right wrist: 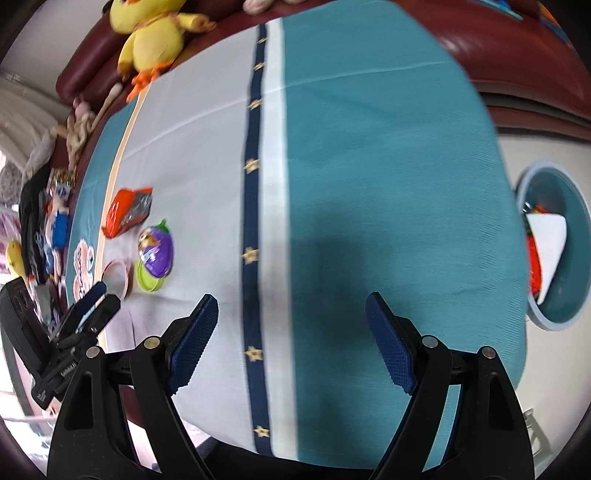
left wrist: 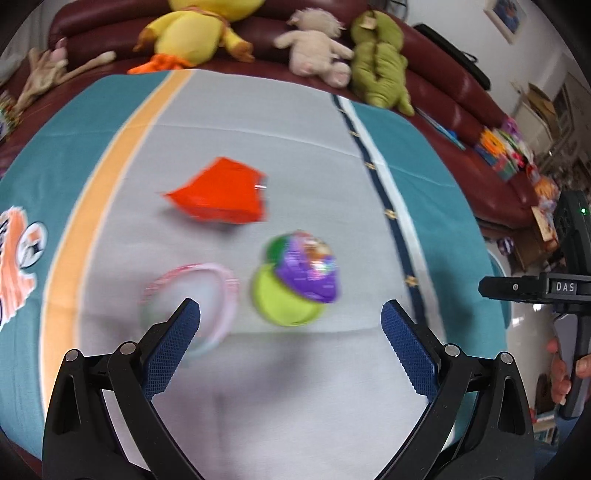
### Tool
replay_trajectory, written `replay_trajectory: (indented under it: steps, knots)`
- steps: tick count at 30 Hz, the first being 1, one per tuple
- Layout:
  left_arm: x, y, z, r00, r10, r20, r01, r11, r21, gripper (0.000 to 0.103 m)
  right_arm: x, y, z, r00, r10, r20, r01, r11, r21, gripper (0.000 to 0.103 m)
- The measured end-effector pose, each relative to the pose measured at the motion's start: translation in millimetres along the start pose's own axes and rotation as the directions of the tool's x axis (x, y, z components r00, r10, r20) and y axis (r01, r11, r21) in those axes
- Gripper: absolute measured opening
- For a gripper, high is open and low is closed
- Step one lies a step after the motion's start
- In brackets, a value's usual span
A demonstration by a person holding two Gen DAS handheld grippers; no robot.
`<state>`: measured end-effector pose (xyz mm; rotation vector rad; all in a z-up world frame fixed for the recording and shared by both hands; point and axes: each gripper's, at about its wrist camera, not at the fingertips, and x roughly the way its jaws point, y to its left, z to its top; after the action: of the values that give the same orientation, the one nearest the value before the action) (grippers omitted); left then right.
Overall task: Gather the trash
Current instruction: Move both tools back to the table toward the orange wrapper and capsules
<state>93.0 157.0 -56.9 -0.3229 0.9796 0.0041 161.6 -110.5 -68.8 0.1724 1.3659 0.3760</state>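
Observation:
Three pieces of trash lie on the cloth-covered table (left wrist: 295, 122): an orange-red wrapper (left wrist: 221, 195), a green cup with a peeled purple lid (left wrist: 295, 284), and a clear round lid with a pink rim (left wrist: 195, 299). My left gripper (left wrist: 290, 317) hangs open just in front of them, its left fingertip (left wrist: 186, 314) over the clear lid. The right wrist view shows the same wrapper (right wrist: 127, 212), cup (right wrist: 155, 258) and lid (right wrist: 116, 278) at far left. My right gripper (right wrist: 291, 314) is open over bare cloth, holding nothing. The left gripper (right wrist: 92, 295) shows beside the lid.
A teal bin (right wrist: 557, 306) with trash inside stands on the floor past the table's right edge. Plush toys (left wrist: 195, 33) line a dark red sofa (left wrist: 461, 99) behind the table. A hand (left wrist: 561, 373) holds the right gripper's handle at the right edge.

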Motion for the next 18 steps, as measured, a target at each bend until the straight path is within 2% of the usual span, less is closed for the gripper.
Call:
replay_trajectory:
  steps: [9, 13, 18]
  knots:
    - [-11, 44, -16, 0.999, 0.047, 0.004, -0.047, 0.999, 0.005, 0.099, 41, 91, 14, 0.996, 0.038, -0.083, -0.051, 0.985, -0.164, 0.078]
    - [-6, 55, -20, 0.997, 0.073, -0.018, -0.073, 0.997, 0.022, 0.099, 65, 129, 21, 0.996, 0.037, -0.081, -0.055, 0.969, -0.240, 0.078]
    - [1, 65, -21, 0.996, 0.076, -0.040, -0.075, 0.997, 0.015, 0.099, 86, 151, 31, 0.995, 0.050, -0.086, -0.071, 0.961, -0.266, 0.078]
